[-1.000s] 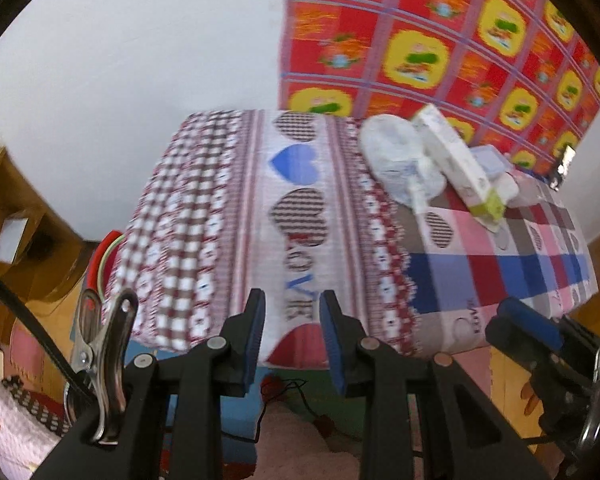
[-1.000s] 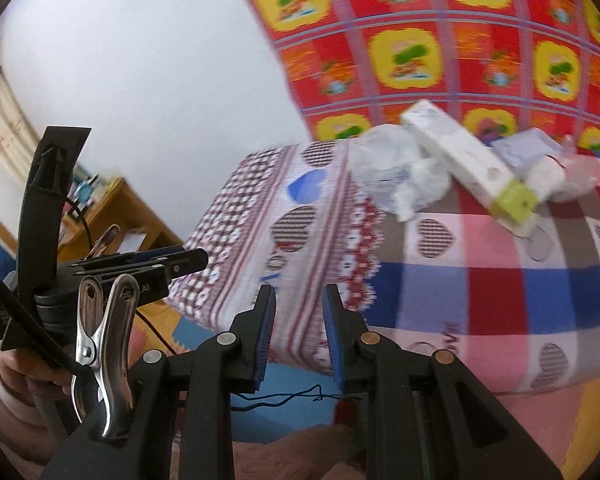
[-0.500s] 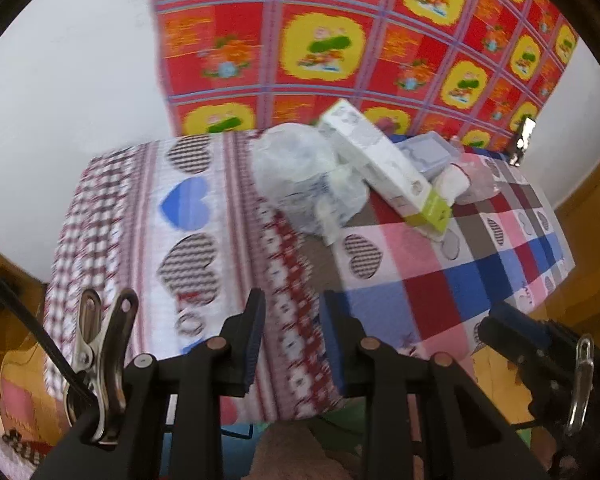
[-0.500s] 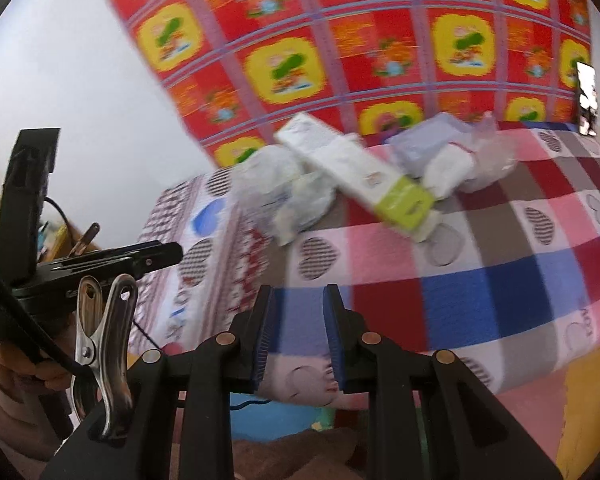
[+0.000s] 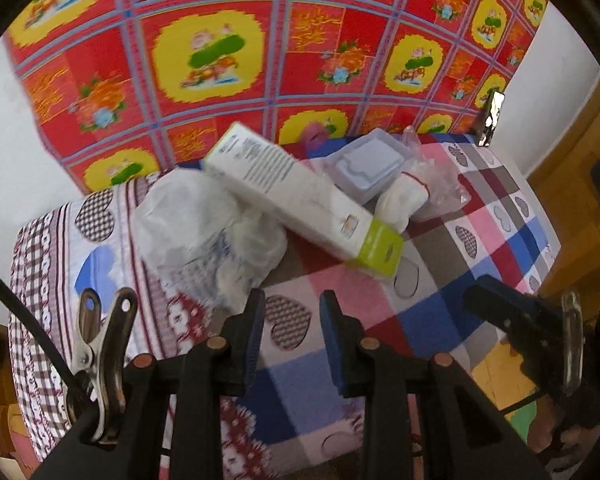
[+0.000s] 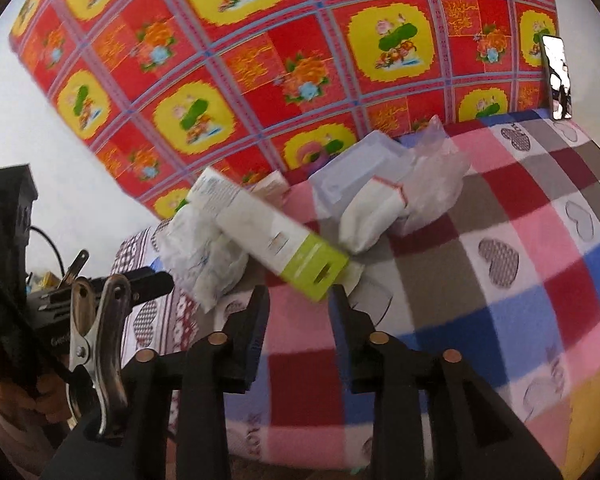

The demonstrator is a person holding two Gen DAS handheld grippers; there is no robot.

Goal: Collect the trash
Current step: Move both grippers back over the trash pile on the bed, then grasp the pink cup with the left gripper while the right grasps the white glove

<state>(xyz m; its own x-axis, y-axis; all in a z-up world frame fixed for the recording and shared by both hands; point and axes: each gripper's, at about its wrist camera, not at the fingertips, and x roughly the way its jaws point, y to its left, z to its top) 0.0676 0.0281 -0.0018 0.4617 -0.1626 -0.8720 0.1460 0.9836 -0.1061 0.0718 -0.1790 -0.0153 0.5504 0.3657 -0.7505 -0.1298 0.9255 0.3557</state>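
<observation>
Two handheld grippers hover over a bed covered with a checked blanket [image 5: 452, 256] printed with hearts; behind it hangs a red cloth [image 5: 284, 56] with yellow flower panels. The trash sits in a loose cluster at the far side of the blanket, against that cloth. A long white box with a green end [image 5: 300, 200] lies at a slant, its far end resting on a crumpled white plastic bag [image 5: 204, 224]. Just beside the box on the other side are a pale plastic container [image 5: 370, 166], a rolled white cloth with a red edge [image 5: 404, 200] and a clear crinkled bag [image 5: 440, 180], all touching. The left gripper [image 5: 292, 322] has a narrow gap between its blue-padded fingers, with nothing in it. The right gripper [image 6: 300, 312] has just been opening; its fingers stand a little wider, nothing between them, and the box's green end [image 6: 314, 270] shows just above the gap. A hand [image 6: 40, 396] grips the left tool's handle at the lower left of the right view
</observation>
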